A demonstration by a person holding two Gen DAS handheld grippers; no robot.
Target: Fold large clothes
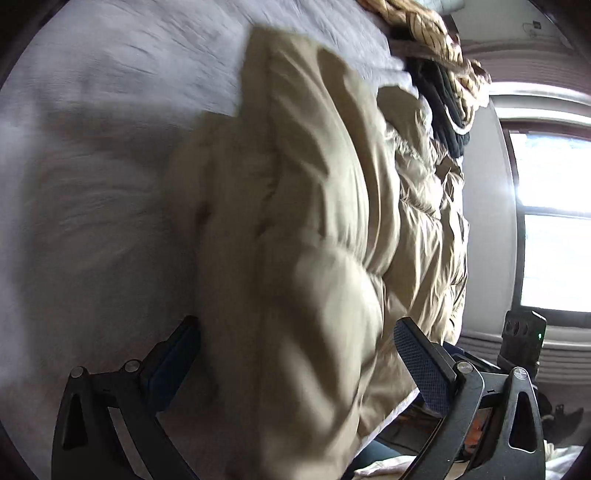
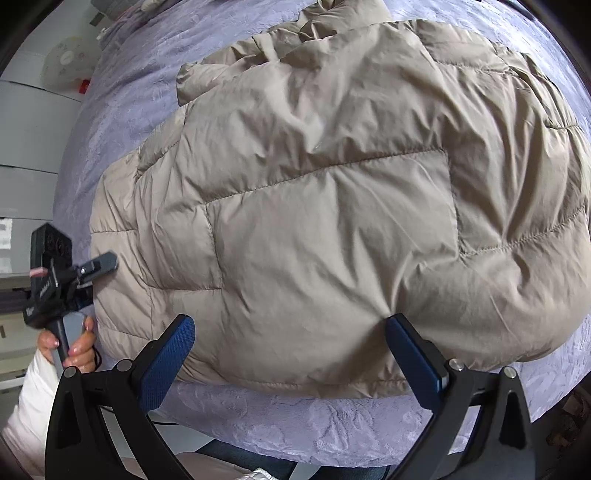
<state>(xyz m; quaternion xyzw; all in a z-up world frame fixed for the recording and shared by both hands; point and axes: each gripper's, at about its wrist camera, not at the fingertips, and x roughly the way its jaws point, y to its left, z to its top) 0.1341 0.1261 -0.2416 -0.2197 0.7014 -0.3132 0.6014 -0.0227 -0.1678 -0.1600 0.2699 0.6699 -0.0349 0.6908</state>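
A big beige quilted puffer jacket (image 2: 332, 206) lies on a lilac bedspread (image 2: 155, 88), bunched and partly folded. My right gripper (image 2: 291, 350) is open, its blue-padded jaws spread at the jacket's near hem, not closed on it. In the left wrist view the jacket (image 1: 314, 221) fills the middle, blurred by motion. My left gripper (image 1: 299, 354) is open, with the jacket's edge lying between its wide-spread jaws. The left gripper also shows in the right wrist view (image 2: 99, 264) at the jacket's left edge, held by a hand.
A dark garment (image 1: 447, 107) and a braided tan item (image 1: 436, 33) lie at the far end of the bed. A bright window (image 1: 554, 221) is to the right. White furniture (image 2: 26, 147) stands left of the bed. The bed's near edge (image 2: 295, 435) is below the right gripper.
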